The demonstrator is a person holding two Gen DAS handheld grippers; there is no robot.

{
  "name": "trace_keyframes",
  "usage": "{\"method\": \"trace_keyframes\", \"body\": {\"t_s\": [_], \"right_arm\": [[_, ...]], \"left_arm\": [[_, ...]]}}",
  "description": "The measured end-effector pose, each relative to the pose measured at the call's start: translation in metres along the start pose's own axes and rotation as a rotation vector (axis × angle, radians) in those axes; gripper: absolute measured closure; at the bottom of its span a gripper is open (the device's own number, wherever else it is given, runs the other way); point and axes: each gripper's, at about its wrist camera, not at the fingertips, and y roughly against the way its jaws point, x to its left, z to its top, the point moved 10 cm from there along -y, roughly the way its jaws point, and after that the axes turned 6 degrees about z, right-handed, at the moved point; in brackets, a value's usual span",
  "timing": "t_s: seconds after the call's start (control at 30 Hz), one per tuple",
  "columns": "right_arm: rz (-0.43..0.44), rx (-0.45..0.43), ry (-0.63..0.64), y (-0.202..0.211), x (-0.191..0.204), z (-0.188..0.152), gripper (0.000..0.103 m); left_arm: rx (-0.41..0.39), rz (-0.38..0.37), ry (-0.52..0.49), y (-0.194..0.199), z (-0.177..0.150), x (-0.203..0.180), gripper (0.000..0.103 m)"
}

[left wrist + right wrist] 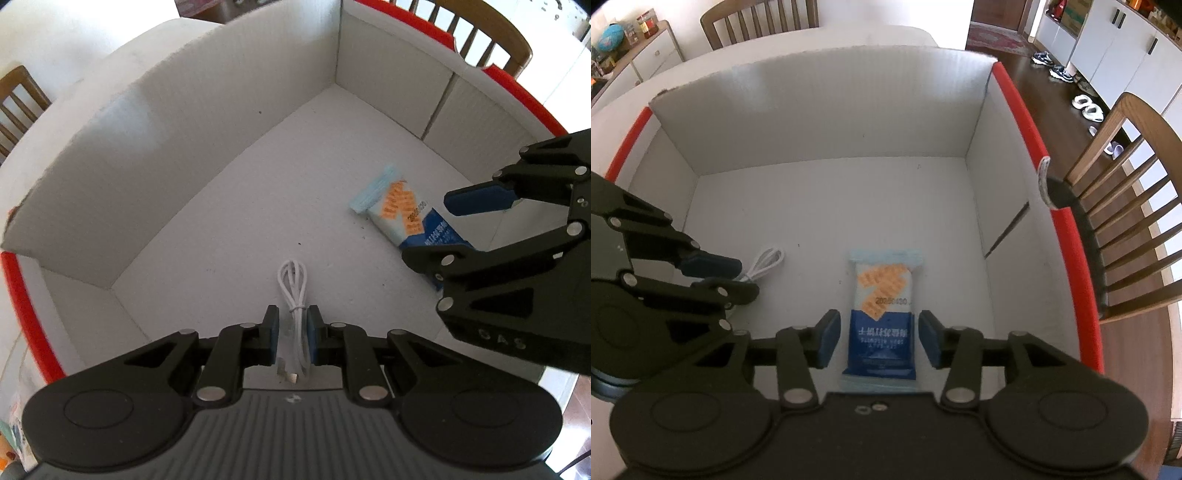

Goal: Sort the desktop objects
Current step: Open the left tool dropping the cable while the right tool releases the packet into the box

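Note:
A white box with a red rim (pixel 184 129) (pixel 831 110) holds both items. A coiled white cable (pixel 291 284) (pixel 768 262) lies on the box floor, and my left gripper (pixel 293 332) (pixel 746 278) is shut on its tied middle. A blue and white snack packet (pixel 399 214) (pixel 882 288) with an orange pattern lies flat on the floor to the right of the cable. My right gripper (pixel 878 332) (pixel 428 229) straddles the packet's blue end, open, with a small gap showing between each pad and the packet.
Upright white flaps wall the box at the back and left. Wooden chairs (pixel 1126 221) (pixel 480 37) stand beside the table on the right and behind it. Shoes (pixel 1089 107) lie on the dark floor by white cabinets (pixel 1119 48).

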Motion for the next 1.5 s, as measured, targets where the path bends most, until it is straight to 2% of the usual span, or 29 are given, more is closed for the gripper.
{"method": "trace_keyframes", "body": {"t_s": [0.43,0.63,0.7,0.73,0.83,0.97,1.03,1.07,1.2,1.5], "right_arm": [[0.049,-0.072,-0.030,0.039,-0.007,-0.004,0.055],[0.056,-0.108,-0.024,0.055,0.002,-0.004,0.055],[0.065,-0.118,-0.022,0.060,0.005,-0.004,0.055],[0.067,-0.127,-0.018,0.064,0.006,-0.004,0.053],[0.070,-0.157,-0.006,0.073,0.011,-0.002,0.038],[0.076,-0.183,0.001,0.080,0.016,-0.001,0.038],[0.071,-0.195,0.001,0.083,0.016,-0.001,0.035],[0.069,-0.199,0.000,0.083,0.016,-0.001,0.034],[0.075,-0.215,-0.013,0.086,0.015,-0.001,0.033],[0.088,-0.266,-0.017,0.102,0.024,0.000,0.020]], "left_arm": [[-0.124,-0.047,0.052,0.051,-0.004,0.009,0.089],[-0.184,-0.036,0.068,0.054,0.004,-0.002,0.089],[-0.205,-0.039,0.072,0.066,0.001,0.000,0.089],[-0.216,-0.041,0.073,0.071,0.000,0.000,0.089],[-0.245,-0.045,0.082,0.079,-0.001,-0.001,0.087],[-0.286,-0.043,0.097,0.085,-0.004,0.000,0.072],[-0.299,-0.043,0.105,0.088,-0.006,0.002,0.062],[-0.307,-0.040,0.107,0.091,-0.007,0.002,0.053],[-0.335,-0.030,0.118,0.099,-0.011,0.004,0.038],[-0.376,-0.015,0.143,0.116,-0.025,0.010,0.015]]}}
